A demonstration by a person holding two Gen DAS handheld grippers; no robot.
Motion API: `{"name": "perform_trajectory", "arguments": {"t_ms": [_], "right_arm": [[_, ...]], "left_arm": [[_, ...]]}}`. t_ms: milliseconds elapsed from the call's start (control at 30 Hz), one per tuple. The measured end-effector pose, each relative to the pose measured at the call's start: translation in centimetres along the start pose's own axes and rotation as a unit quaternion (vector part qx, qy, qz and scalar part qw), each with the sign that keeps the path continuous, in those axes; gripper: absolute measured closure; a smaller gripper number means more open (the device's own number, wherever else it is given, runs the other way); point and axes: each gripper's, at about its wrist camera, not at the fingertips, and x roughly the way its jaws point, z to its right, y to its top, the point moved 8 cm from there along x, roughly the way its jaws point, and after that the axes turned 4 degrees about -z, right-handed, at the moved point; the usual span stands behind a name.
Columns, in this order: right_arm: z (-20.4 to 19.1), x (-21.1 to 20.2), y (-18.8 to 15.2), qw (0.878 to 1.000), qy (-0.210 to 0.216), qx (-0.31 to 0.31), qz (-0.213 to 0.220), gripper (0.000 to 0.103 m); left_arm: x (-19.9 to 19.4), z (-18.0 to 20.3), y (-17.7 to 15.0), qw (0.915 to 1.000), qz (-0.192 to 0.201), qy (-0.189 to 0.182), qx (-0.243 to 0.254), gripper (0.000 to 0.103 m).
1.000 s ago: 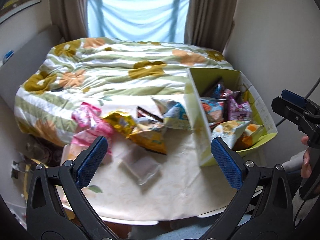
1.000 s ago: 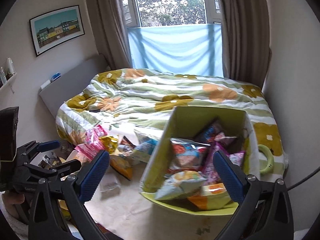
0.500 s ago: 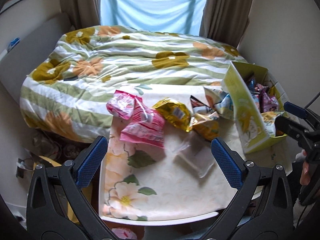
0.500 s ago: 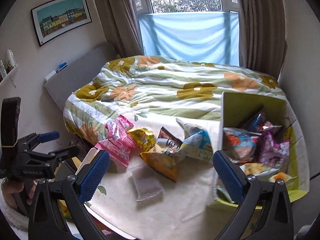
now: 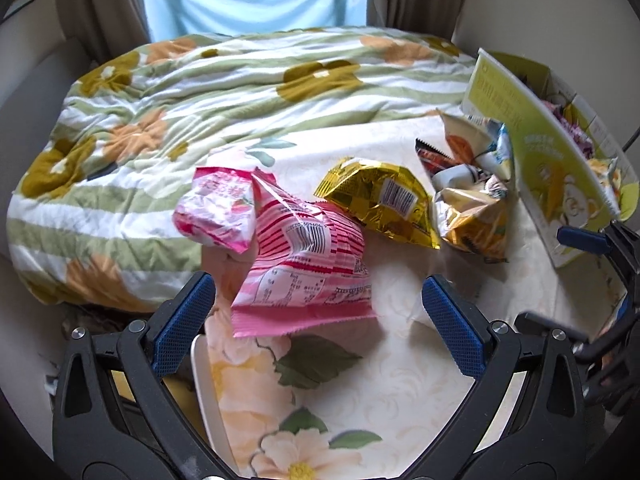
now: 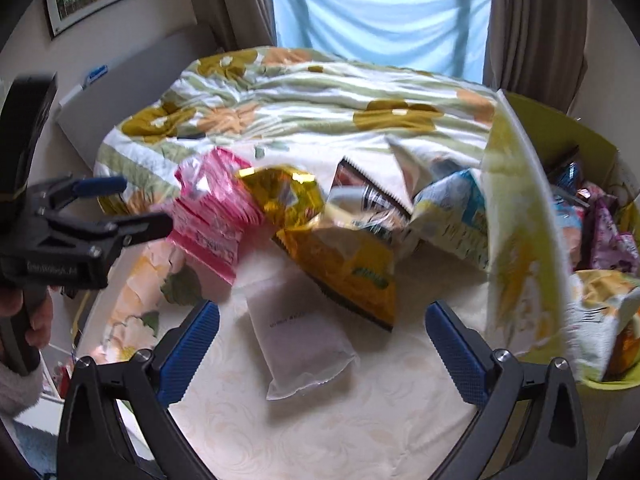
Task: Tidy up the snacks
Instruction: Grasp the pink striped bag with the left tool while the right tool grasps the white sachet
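Note:
Loose snack packs lie on a table with a floral cloth (image 5: pixel 384 392). A pink striped pack (image 5: pixel 304 268) lies just ahead of my open, empty left gripper (image 5: pixel 318 320), with a smaller pink pack (image 5: pixel 218 210) behind it and a gold pack (image 5: pixel 384 202) to its right. A clear whitish pack (image 6: pixel 298 340) lies between the jaws of my open, empty right gripper (image 6: pixel 320 344). An orange-gold pack (image 6: pixel 348 260) and a blue-white pack (image 6: pixel 452 208) lie beyond it. The yellow-green box (image 6: pixel 520 216) at right holds several packs.
A bed with a flowered quilt (image 5: pixel 224 80) lies behind the table, under a curtained window. The table's left edge (image 5: pixel 202 384) drops to clutter on the floor. The box wall (image 5: pixel 540 152) stands at the right. My left gripper shows in the right wrist view (image 6: pixel 100 208).
Both grippers have moved left and down toward the table. The pink packs have come close to the left gripper, the clear pack close to the right gripper. The box has shifted to the right edge.

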Motion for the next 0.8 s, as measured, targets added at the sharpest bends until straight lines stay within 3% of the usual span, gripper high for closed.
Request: {"name": "perform_trajectory", "arguments": {"t_ms": [167,467,667,767,800], "right_arm": [[-0.7,3.2,-1.2,0.999,-0.01,-0.028,-0.03,0.0],[-1.3,6.2,-1.5,0.997,-0.012,-0.068,-0.046,0.0],[-1.6,7.3,-0.9,0.995,-0.008,-0.087,-0.048,0.001],[-1.8,7.7,-0.7,0.994,-0.011,-0.096,-0.048,0.007],[-1.8,7.8,-0.7,0.994,-0.011,-0.097,-0.049,0.008]], "left_arm": [[3.0,0.5,0.6,0.9996,-0.014,0.017,0.018,0.002],[6.0,0.7,1.2,0.998,-0.041,0.039,0.028,0.009],[7.3,0.7,1.0,0.9964,-0.06,0.052,0.031,0.025],[7.4,0.7,1.0,0.9963,-0.06,0.052,0.031,0.027],[7.4,0.7,1.0,0.9962,-0.061,0.053,0.033,0.032]]}}
